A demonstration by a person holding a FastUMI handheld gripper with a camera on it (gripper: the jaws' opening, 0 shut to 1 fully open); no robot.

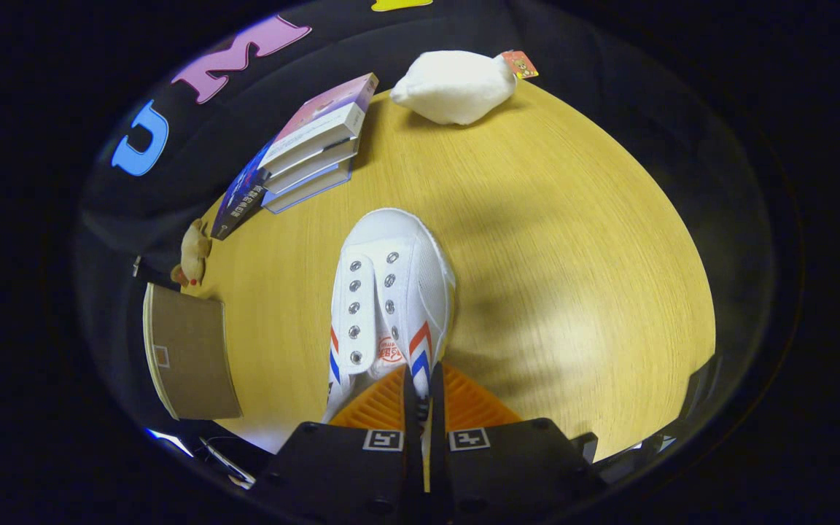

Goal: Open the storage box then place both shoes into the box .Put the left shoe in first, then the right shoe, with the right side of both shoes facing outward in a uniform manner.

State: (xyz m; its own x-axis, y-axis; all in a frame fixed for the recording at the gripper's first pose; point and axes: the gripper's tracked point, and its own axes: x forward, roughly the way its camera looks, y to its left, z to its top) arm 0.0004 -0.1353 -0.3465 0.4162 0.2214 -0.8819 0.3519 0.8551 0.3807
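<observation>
- Gripping a white shoe [391, 292] at the heel end, fingers [420, 390] nearly closed on what looks like the heel collar, only a thin gap left between them.
- Pointing toe-first away from the fingers, over the middle of the counter [573, 240]; lifted or resting on the wood, cannot tell.
- Lying off to the left: a brown cardboard box [190, 354], apparently its lid or a flap, at the counter's near edge; open or closed, hard to judge.
- Beyond the shoe: stacked books [310, 146], a white plush [456, 86], a small toy [194, 251] by the box.
- Keeping the pinch firm, since a heel grip likely lets the toe droop.
- Carrying slowly leftward, checking which side faces outward before lowering.
</observation>
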